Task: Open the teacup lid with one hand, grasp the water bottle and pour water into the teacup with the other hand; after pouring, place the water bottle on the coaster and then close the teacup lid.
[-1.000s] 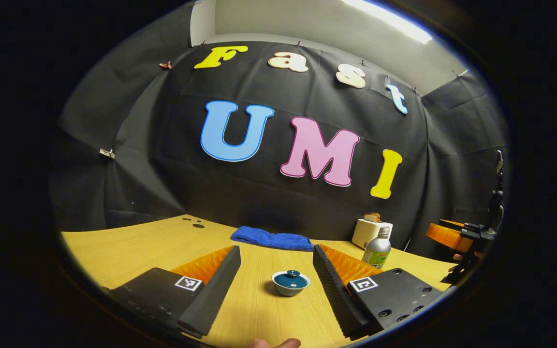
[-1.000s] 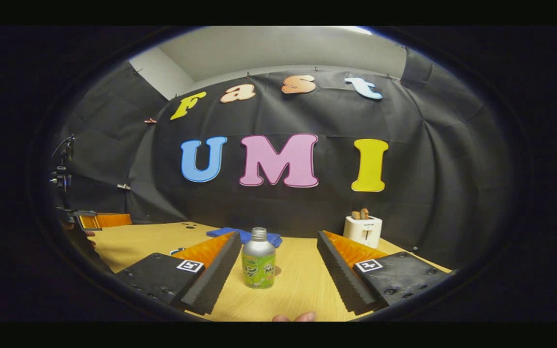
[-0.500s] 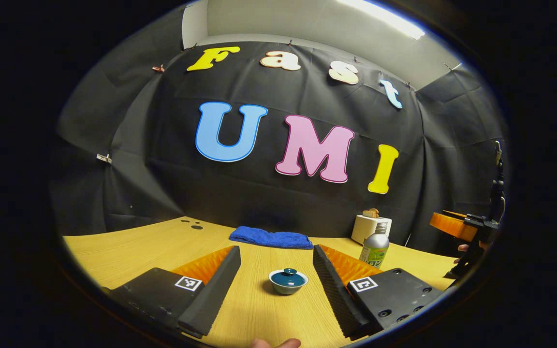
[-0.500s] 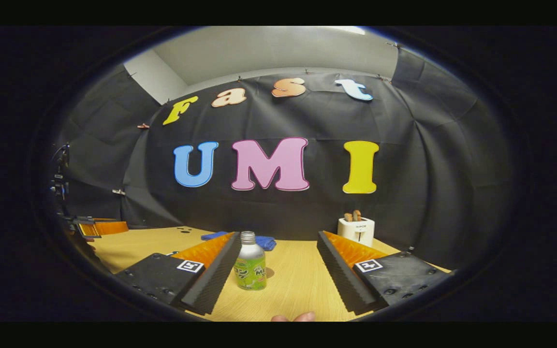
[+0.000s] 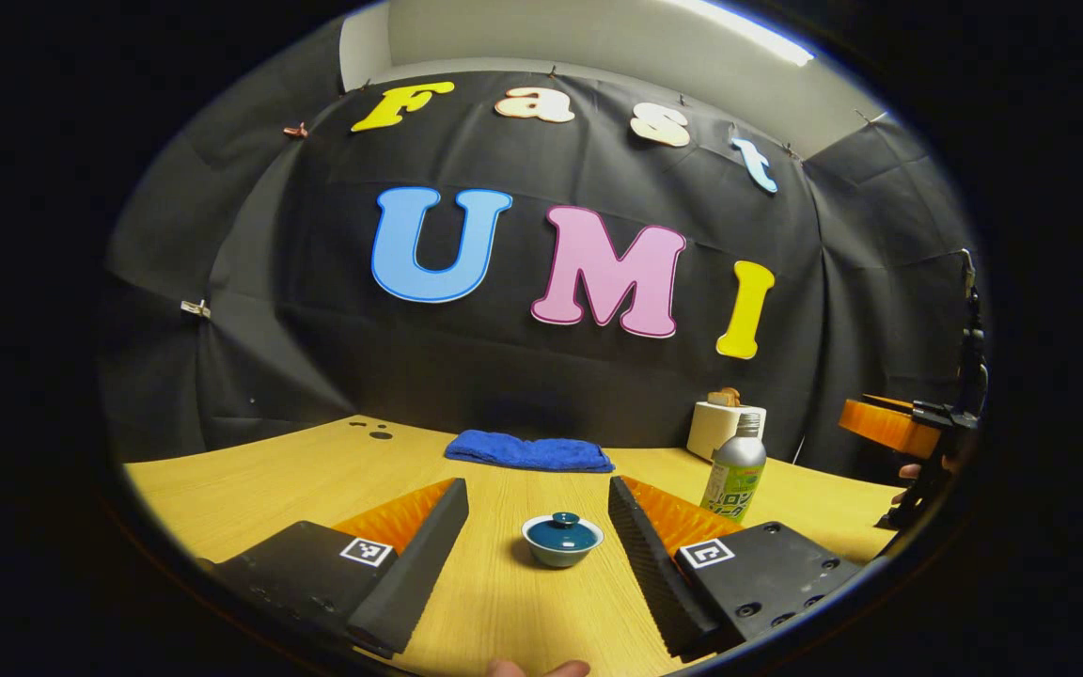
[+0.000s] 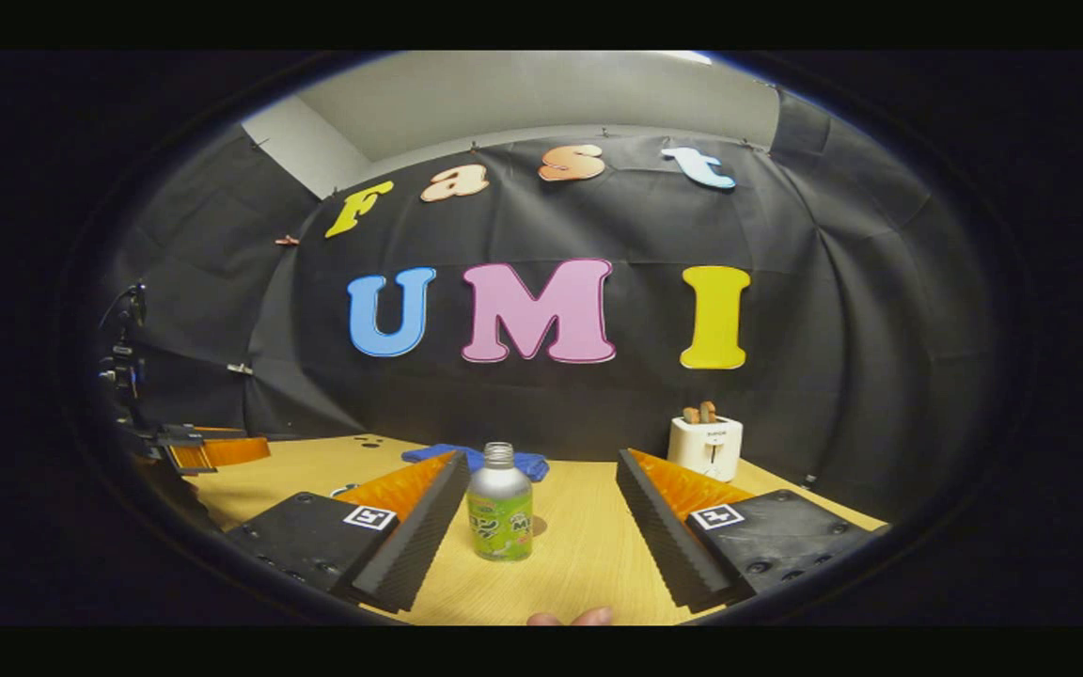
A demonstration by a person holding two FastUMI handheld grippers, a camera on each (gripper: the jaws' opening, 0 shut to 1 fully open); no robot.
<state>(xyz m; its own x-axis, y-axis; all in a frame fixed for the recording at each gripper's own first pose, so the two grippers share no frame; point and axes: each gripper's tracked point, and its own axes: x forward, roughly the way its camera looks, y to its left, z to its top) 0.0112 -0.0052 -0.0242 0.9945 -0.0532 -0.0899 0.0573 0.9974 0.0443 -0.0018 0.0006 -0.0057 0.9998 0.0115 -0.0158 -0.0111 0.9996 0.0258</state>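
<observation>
table (image 5: 269, 480): pale wood grain, matt | teacup (image 5: 561, 540): glossy glazed ceramic, lid too | water bottle (image 6: 500, 504): brushed metal, shiny printed label | far cloth (image 5: 529, 453): soft, nappy | toaster (image 6: 709, 448): smooth, probably plastic

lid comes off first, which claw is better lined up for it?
Left. The teacup with its lid sits centred ahead of the open left claw. The right claw, also open, faces the water bottle instead.

The light wooden surface (image 5: 250, 475) carries a lidded teacup (image 5: 561, 540) near its front, an upright water bottle (image 5: 735, 466), a folded blue cloth (image 5: 528, 452) by the back wall and a white toaster (image 5: 723, 428).
</observation>
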